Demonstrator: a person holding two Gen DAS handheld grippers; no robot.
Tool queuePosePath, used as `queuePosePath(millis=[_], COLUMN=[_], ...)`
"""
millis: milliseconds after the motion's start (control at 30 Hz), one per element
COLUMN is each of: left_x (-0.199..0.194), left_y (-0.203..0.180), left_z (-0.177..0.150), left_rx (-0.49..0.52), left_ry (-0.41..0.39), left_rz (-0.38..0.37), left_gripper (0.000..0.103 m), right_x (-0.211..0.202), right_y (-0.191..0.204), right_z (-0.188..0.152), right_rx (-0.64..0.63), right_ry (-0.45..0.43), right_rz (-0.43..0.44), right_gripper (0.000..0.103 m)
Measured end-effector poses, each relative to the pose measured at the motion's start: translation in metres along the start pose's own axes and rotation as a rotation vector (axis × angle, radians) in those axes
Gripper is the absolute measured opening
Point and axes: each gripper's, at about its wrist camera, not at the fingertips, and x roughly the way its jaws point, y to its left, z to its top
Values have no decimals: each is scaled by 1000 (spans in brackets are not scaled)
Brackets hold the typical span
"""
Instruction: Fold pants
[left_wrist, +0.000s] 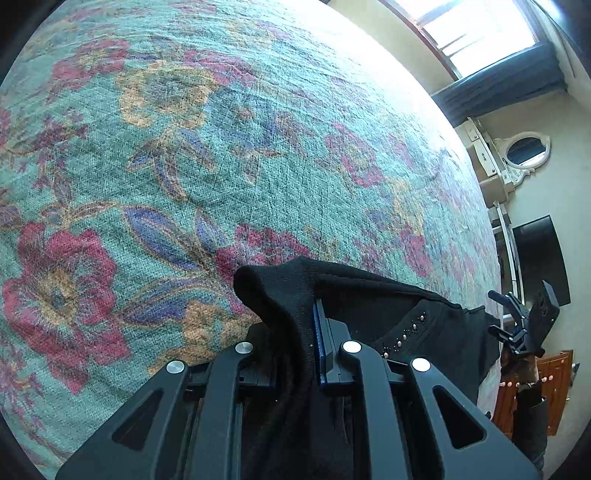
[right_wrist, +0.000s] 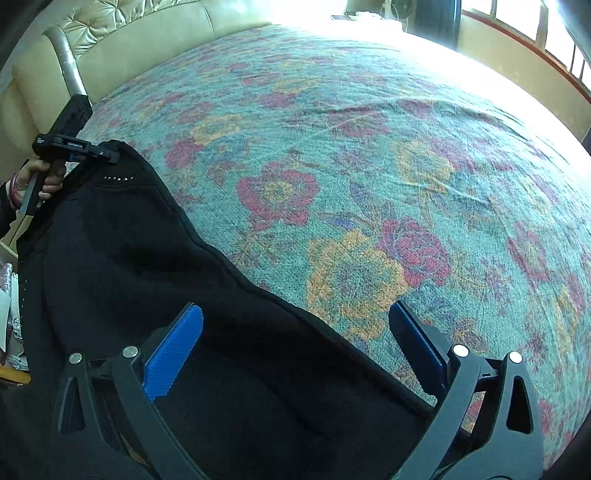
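Fingers of the left gripper (left_wrist: 295, 332) are clenched on a bunched fold of the black pants (right_wrist: 147, 258), pinching the knit fabric near what looks like the waistband, where a short row of small studs (left_wrist: 404, 334) shows. Fingers of the right gripper (right_wrist: 295, 347) stand wide apart, the blue pads (right_wrist: 173, 354) straddling the pants' upper edge without gripping it; one pad sits over the dark cloth, the other over the bedspread beyond the hem line.

From the right wrist view the pants stretch as a taut band from the left gripper, seen at upper left in the person's hand (right_wrist: 40, 177), down toward the right gripper. They seem lifted near the bed's edge instead of lying flat, though how much rests on the bed cannot be told.

Judging by this, the folding has barely started: no crease or doubled layer is visible, and the garment is not yet spread out. What is left is a second grasp, laying the pants flat, and every fold.

Under it all lies the floral bedspread (left_wrist: 221, 147), with a padded cream headboard (right_wrist: 129, 40) beyond and a bright window (left_wrist: 480, 33) to the side.
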Motion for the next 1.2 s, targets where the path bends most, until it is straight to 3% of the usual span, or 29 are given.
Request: queuePosePath(millis=[33, 67, 133, 200, 300, 367, 500, 667, 767, 833, 967, 1067, 1133, 1200], left_x=[0, 0, -1, -3, -10, -19, -52, -104, -131, -142, -142, -129, -132, -140], left_y=[3, 6, 10, 6, -6, -15, -27, -38, -30, -22, 10, 38, 48, 55], left_z=[1, 2, 1, -2, -8, -12, -26, -73, -116, -147, -202, -231, -248, -260], left_rx=[-25, -49, -69, -35, 16, 35, 30, 68, 60, 51, 22, -27, -55, -85], left_ry=[0, -1, -14, -38, -86, -126, -199, -248, -261, -262, -228, -157, -162, -189], left_rz=[-17, -36, -64, -47, -8, -27, -145, -269, -319, -332, -245, -176, -154, -163], left_gripper=[17, 17, 17, 15, 11, 11, 11, 11, 11, 11, 24, 27, 30, 34], right_x=[9, 16, 11, -4, -41, -70, -124, -156, -150, -141, -108, -99, -108, -123], right_y=[-4, -5, 0, 7, 21, 38, 87, 166, 208, 228, 252, 258, 255, 245], right_z=[-4, -8, -16, -25, -43, -57, -99, -170, -212, -235, -266, -276, -280, -283], right_rx=[28, 49, 44, 36, 42, 34, 1, -47, -82, -80, -83, -54, 42, 185], right_ry=[40, 77, 56, 15, -100, -173, -287, -365, -351, -324, -202, -163, -176, -230], right_rz=[45, 82, 68, 35, -18, -55, -151, -250, -299, -282, -242, -227, -177, -72], right_gripper=[86, 64, 36, 20, 13, 13, 13, 13, 13, 13, 14, 25, 48, 65])
